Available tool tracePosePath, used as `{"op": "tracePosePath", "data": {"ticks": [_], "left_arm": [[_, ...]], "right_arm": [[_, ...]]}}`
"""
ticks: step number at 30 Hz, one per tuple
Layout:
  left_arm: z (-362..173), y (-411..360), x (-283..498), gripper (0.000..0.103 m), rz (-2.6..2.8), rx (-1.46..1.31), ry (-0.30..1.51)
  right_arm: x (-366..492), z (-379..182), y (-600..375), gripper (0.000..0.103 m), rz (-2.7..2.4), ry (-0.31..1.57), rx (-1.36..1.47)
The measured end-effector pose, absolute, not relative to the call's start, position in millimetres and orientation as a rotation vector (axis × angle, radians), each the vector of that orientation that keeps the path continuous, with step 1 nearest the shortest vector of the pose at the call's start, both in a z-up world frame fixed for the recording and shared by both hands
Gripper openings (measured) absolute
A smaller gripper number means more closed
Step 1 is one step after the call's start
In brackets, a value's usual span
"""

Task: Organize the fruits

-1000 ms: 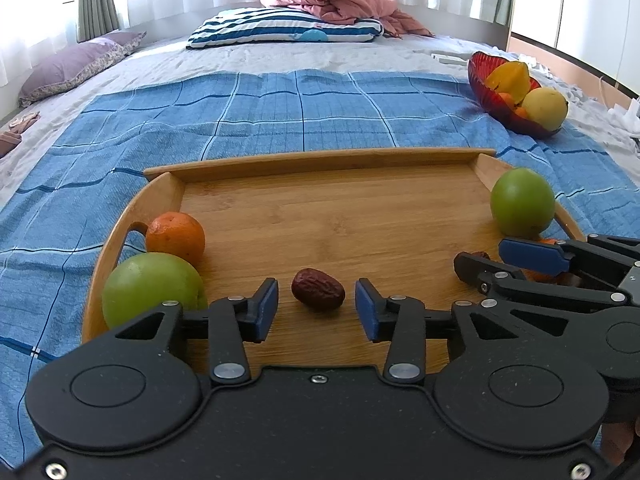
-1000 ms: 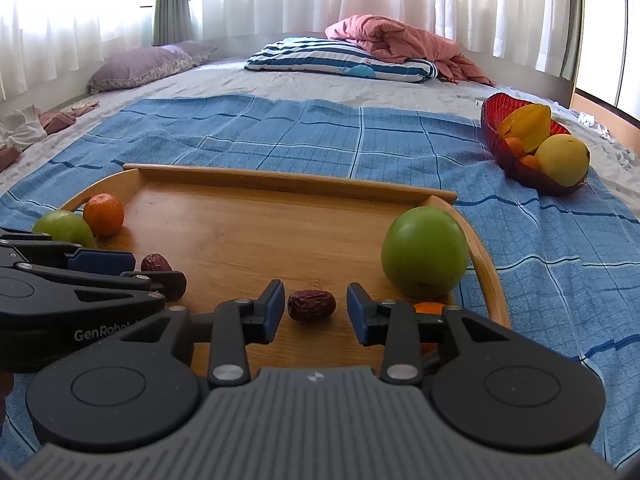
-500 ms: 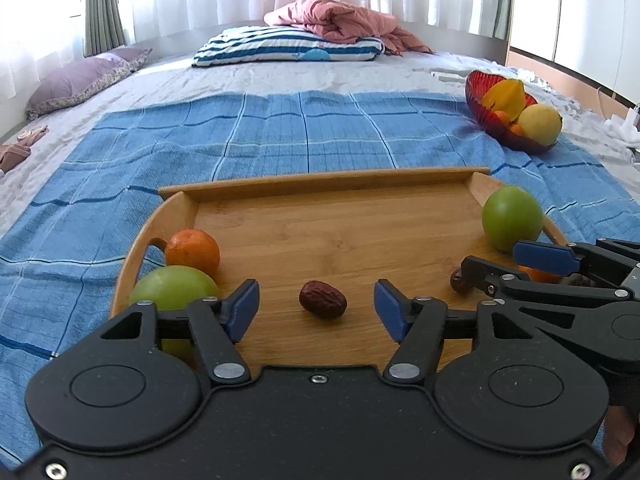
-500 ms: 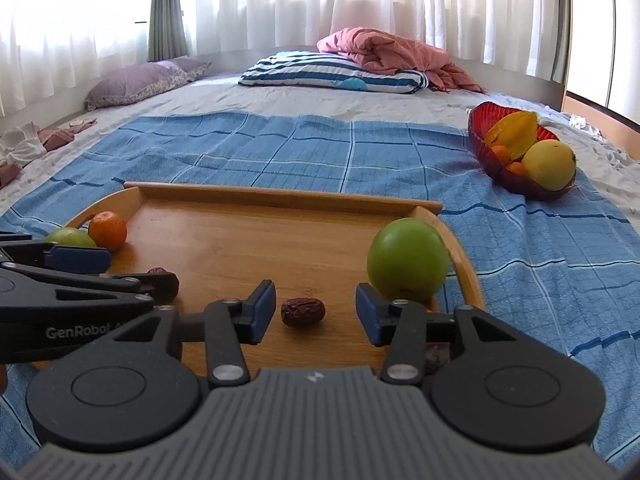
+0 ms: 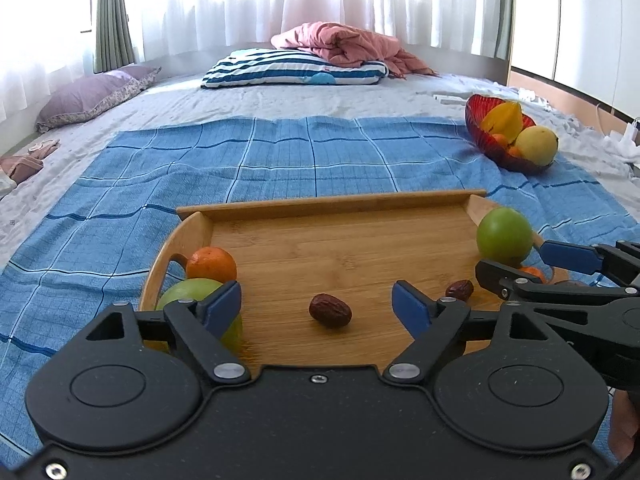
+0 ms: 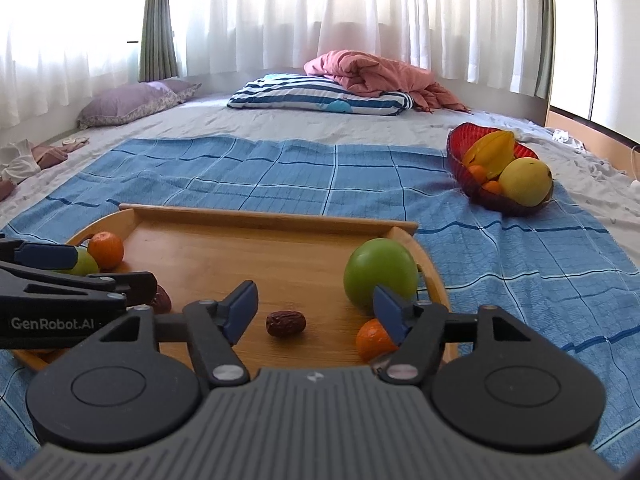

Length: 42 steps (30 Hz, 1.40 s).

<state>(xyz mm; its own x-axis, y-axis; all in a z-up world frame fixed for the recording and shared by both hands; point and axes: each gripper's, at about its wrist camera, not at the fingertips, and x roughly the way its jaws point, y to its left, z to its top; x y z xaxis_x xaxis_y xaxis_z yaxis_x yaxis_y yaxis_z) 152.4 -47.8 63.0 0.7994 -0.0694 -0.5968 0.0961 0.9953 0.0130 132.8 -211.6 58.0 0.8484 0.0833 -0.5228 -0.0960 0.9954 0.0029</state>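
Left wrist view: left tool (image 5: 317, 307) sits low in the foreground over the near edge of a wooden tray (image 5: 332, 202), its blue-padded jaws spreading apart with nothing pinched. A dark red date (image 5: 330, 310) lies loose on the tray floor in the gap between the pads, touching neither. At the tray's near left corner a green apple (image 5: 188, 293) sits partly behind the left pad, with a tangerine (image 5: 211, 264) touching it on the far side. A second green apple (image 5: 504, 236) rests at the far right of the tray. A second date (image 5: 460, 289) lies near the right tool (image 5: 532, 264), which enters from the right edge. The tray rests on a blue checked blanket (image 5: 280, 160) spread over a bed. Far right on the blanket stands a red bowl (image 5: 478, 114) holding a yellow starfruit and other fruit. A striped pillow (image 5: 296, 68) and a pink quilt (image 5: 344, 44) lie at the far end.

Right wrist view: right tool (image 6: 316, 308) hangs over the tray's (image 6: 264, 216) near edge, jaws spreading, gripping nothing. A date (image 6: 286, 323) lies on the wood between the pads, clear of both. A green apple (image 6: 380, 272) sits just beyond the right pad, and a tangerine (image 6: 372, 340) peeks out beside it, nearer. The left tool (image 6: 80, 272) reaches in from the left, with an apple (image 6: 86, 264) and tangerine (image 6: 105, 249) beyond it. The red bowl (image 6: 460, 152) stands far right.
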Motion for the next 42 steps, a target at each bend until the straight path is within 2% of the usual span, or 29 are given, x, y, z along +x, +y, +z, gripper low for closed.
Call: {"op": "tracePosePath", "data": {"ticks": [8, 42], "left_arm": [[68.1, -45.3, 141.5, 0.089, -0.102, 0.044, 0.617], [81.0, -30.5, 84.6, 0.095, -0.111, 0.001, 0.544]], "right_arm": [[124.4, 60.9, -212.0, 0.087, 0.078, 0.531, -0.040], [81.1, 66.3, -216.1, 0.092, 0.097, 0.490, 0.007]]}}
